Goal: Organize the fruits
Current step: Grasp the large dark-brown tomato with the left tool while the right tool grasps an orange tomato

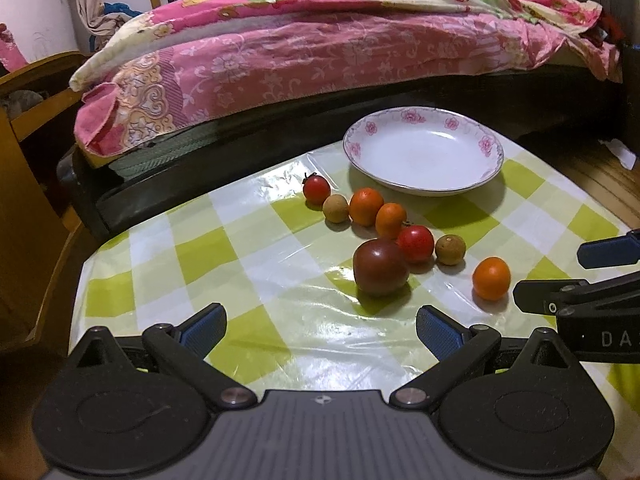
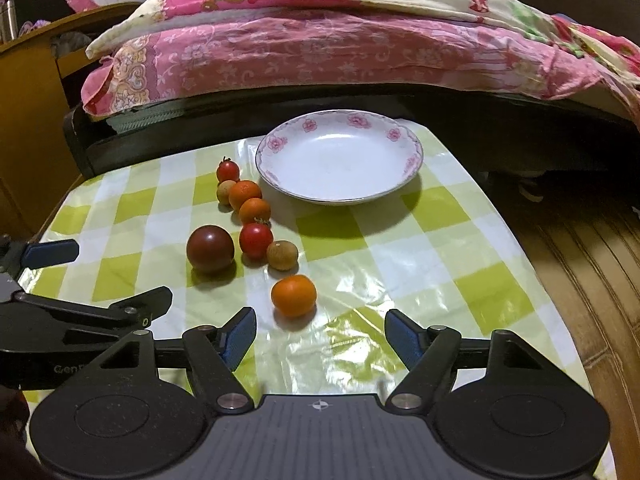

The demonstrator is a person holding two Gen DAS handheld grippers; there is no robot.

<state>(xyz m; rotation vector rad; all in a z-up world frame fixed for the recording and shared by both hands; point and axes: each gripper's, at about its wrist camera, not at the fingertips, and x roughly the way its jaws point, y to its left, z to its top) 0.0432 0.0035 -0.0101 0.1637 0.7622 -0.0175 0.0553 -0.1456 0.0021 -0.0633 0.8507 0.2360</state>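
Observation:
Several small fruits lie in a loose row on the checked tablecloth: a dark plum (image 1: 380, 267) (image 2: 210, 248), red cherry tomatoes (image 1: 416, 243) (image 2: 256, 241), small oranges (image 1: 491, 278) (image 2: 293, 295) and brown longans (image 1: 450, 249) (image 2: 282, 255). A white floral plate (image 1: 472, 184) (image 2: 404, 184) stands empty behind them. My left gripper (image 1: 320, 330) is open and empty, just short of the plum. My right gripper (image 2: 320, 338) is open and empty, just short of the nearest orange; it also shows in the left wrist view (image 1: 576, 274).
A bed with a pink floral quilt (image 1: 320, 52) (image 2: 340, 44) runs along the table's far edge. A wooden cabinet (image 1: 24, 152) stands at the left. Wooden floor (image 2: 592, 256) lies to the right of the table.

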